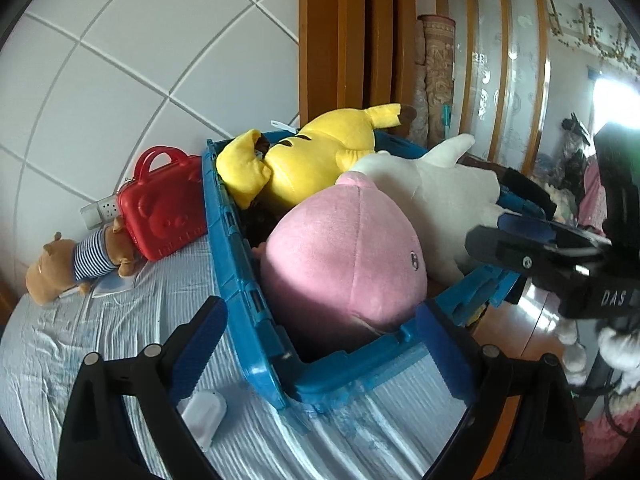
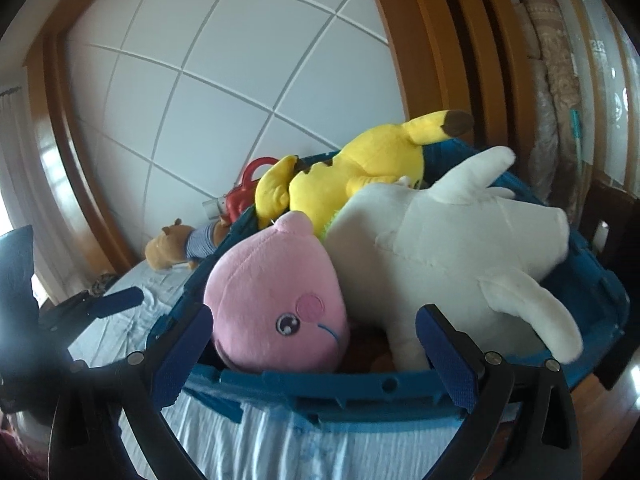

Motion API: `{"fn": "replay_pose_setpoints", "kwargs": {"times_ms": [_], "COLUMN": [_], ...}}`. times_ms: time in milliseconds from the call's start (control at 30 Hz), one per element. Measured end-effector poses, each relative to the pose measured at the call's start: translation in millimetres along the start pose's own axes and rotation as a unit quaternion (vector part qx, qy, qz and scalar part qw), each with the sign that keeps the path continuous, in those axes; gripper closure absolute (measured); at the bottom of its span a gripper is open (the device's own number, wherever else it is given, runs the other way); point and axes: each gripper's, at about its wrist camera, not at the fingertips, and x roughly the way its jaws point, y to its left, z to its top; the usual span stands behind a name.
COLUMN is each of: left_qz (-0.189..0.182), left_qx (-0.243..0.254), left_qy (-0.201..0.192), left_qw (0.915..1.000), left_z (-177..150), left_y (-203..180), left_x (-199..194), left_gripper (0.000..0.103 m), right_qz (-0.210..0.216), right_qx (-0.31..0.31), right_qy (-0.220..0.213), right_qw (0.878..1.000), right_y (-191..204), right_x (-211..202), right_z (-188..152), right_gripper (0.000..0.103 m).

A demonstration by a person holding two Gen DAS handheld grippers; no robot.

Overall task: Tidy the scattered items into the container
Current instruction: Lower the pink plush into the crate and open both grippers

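Observation:
A blue plastic crate (image 1: 224, 216) (image 2: 320, 392) stands on the bed and holds a pink plush (image 1: 344, 264) (image 2: 264, 304), a yellow plush (image 1: 312, 156) (image 2: 360, 168) and a white plush (image 1: 444, 188) (image 2: 436, 248). My left gripper (image 1: 320, 344) is open and empty at the crate's near corner. My right gripper (image 2: 316, 352) is open and empty at the crate's near rim; it also shows in the left wrist view (image 1: 532, 240). A brown bear plush in a striped shirt (image 1: 76, 264) (image 2: 180, 246) and a red toy case (image 1: 168, 212) (image 2: 244, 188) lie on the bed beside the crate.
The bed has a light blue striped sheet (image 1: 120, 340) (image 2: 248, 440). A small white box (image 1: 204, 412) lies on it near my left fingers. A white panelled headboard (image 1: 132, 60) and wooden wardrobe (image 1: 352, 40) stand behind. Wooden floor (image 1: 532, 320) lies to the right.

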Motion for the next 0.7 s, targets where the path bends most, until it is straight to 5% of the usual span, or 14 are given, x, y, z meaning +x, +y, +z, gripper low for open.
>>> {"fn": "replay_pose_setpoints", "kwargs": {"times_ms": [700], "left_qz": [0.066], "left_qx": [-0.037], "left_qy": [0.006], "left_qw": [0.9971], "left_z": [-45], "left_y": [21], "left_x": [-52], "left_gripper": [0.006], "right_qz": [0.016], "right_qx": [-0.024], "right_qy": [0.003], "right_qw": [1.0], "right_y": [38], "right_x": [-14], "right_z": [-30], "right_gripper": [0.0]}}
